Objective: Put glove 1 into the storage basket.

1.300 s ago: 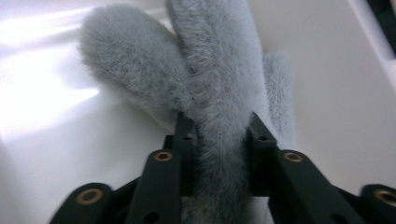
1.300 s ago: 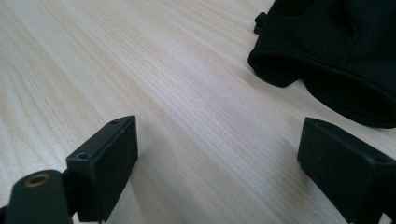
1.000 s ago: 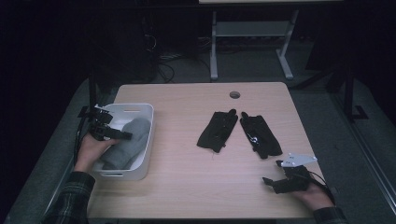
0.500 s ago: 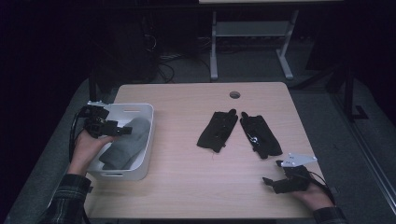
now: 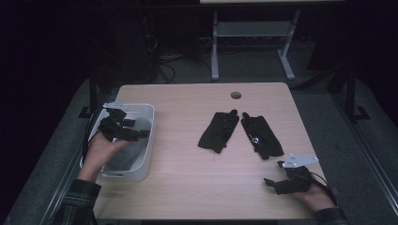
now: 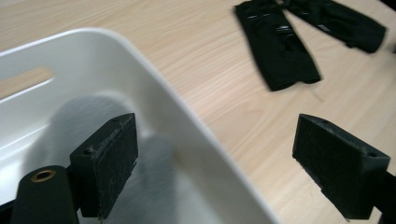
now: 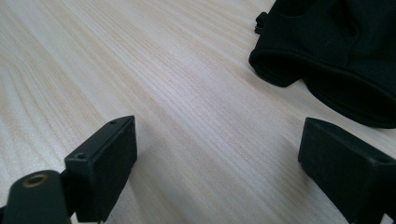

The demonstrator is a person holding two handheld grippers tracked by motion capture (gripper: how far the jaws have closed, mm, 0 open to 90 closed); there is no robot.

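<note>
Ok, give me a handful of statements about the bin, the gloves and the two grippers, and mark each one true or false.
1. The left gripper is open, over the white bin. True.
2. Both black gloves lie in the bin. False: they lie on the table, side by side, right of the bin.
3. The right gripper clamps a glove. False: its jaws are open with nothing between them.
4. Something grey lies in the bin. True.
5. The table has a round hole near its far edge. True.
</note>
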